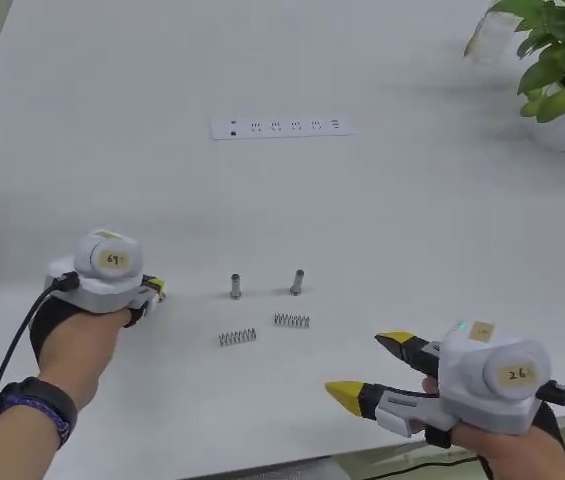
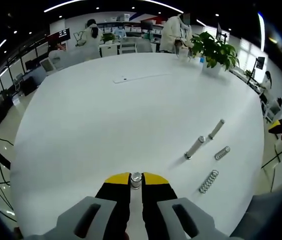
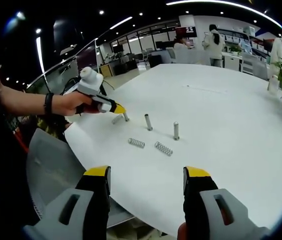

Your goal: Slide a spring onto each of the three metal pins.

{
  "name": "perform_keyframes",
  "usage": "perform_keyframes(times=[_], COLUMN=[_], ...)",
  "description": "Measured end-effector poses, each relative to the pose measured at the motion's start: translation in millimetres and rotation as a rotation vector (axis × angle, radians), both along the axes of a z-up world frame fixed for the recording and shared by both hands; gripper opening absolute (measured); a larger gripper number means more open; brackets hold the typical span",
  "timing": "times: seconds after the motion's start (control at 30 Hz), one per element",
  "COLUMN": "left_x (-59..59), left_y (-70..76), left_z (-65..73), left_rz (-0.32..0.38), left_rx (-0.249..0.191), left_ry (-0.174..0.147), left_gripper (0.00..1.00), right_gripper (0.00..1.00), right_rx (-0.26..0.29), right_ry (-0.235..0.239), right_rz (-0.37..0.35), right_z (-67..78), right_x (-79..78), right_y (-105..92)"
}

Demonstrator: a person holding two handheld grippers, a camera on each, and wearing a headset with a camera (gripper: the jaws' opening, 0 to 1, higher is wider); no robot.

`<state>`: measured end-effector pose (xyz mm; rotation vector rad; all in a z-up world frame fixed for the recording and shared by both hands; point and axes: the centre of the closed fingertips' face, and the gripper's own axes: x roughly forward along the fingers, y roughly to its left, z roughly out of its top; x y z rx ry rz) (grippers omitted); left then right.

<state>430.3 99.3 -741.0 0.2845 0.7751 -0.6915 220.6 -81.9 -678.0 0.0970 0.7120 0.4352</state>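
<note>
The left claw (image 1: 154,290) is carried by the left hand (image 1: 80,340), with the forearm stretched forward and a dark wristband (image 1: 34,402) worn at the wrist. Its jaws are closed around a metal pin (image 2: 136,179). The right claw (image 1: 367,367) is held by the right hand (image 1: 507,445), nearer the body. Its yellow-tipped jaws are spread well apart and pointed across toward the left claw's side.

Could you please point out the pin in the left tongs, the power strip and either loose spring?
Gripped pin (image 2: 136,178): left gripper view, its top end.
Power strip (image 1: 282,127): head view, its middle.
Spring (image 1: 291,320): head view, middle coils.
</note>
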Motion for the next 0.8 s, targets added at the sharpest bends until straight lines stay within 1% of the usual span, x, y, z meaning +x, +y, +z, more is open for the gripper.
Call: perform_keyframes(times=[0.2,0.33,0.53,0.67,0.8], left_x=[-2.5,-2.1,-2.4,-3.8,-5.6], left_y=[-1.1,-2.2,-8.4,-15.5,-21.1], left_z=[-0.1,-0.7,-1.0,-0.9,-0.4], left_rz=[0.008,0.014,0.015,0.006,0.000], left_rx=[-0.008,-0.010,-0.022,-0.025,-0.034], left_ry=[0.000,-0.003,-0.003,-0.014,-0.014], left_gripper=[0.00,0.00,0.00,0.00,0.00], right_gripper=[0.57,0.57,0.57,0.57,0.57], right_rx=[0.002,0.003,0.004,0.004,0.001], right_ry=[0.000,0.000,0.001,0.002,0.004], right_rz=[-0.001,0.003,0.005,0.004,-0.001], right_z=[-0.1,-0.5,-0.9,-1.1,-1.6], right_x=[0.3,0.9,1.0,-0.1,-1.2], right_y=[-0.3,0.7,1.7,0.9,-1.4])
